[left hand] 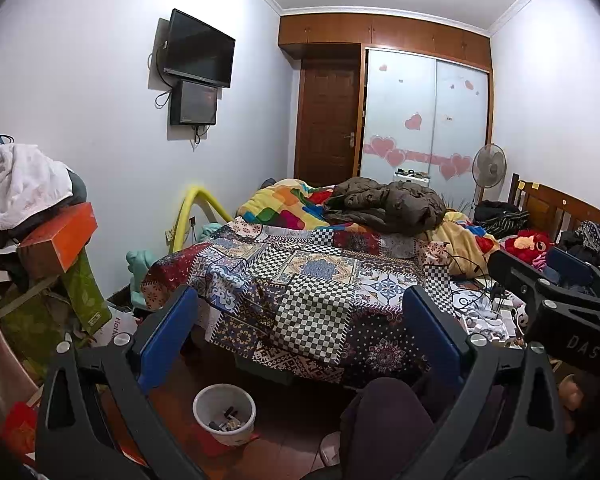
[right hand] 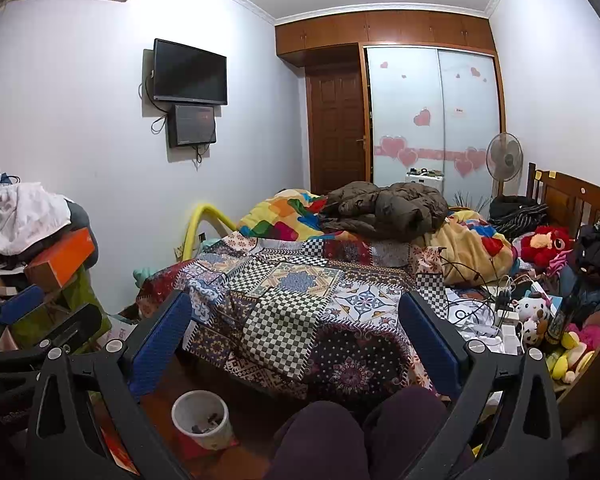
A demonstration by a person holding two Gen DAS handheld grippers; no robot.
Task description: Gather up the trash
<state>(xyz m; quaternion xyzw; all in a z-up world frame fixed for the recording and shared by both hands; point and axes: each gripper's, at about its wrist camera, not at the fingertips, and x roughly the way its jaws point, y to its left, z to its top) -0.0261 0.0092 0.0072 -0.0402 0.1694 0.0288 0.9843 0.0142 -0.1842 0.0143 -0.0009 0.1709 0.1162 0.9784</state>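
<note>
A white waste bin [left hand: 224, 412] stands on the wooden floor at the foot of the bed, with a few small dark scraps inside; the right wrist view shows the bin [right hand: 202, 416] too. My left gripper [left hand: 300, 292] is open and holds nothing, raised above the floor and facing the bed. My right gripper [right hand: 294, 297] is likewise open, with nothing between its blue pads [right hand: 160, 340]. Each gripper shows at the edge of the other's view: the right gripper [left hand: 540, 268] and the left gripper [right hand: 48, 312]. The person's knees [right hand: 320, 440] fill the lower middle.
A patchwork quilt [left hand: 308, 280] covers the bed, with a brown jacket [left hand: 384, 204] further back. Cables, white chargers [right hand: 508, 316] and plush toys [right hand: 544, 246] crowd the bed's right side. Boxes and clothes [left hand: 40, 216] are piled at the left. A fan [left hand: 489, 166] stands by the wardrobe.
</note>
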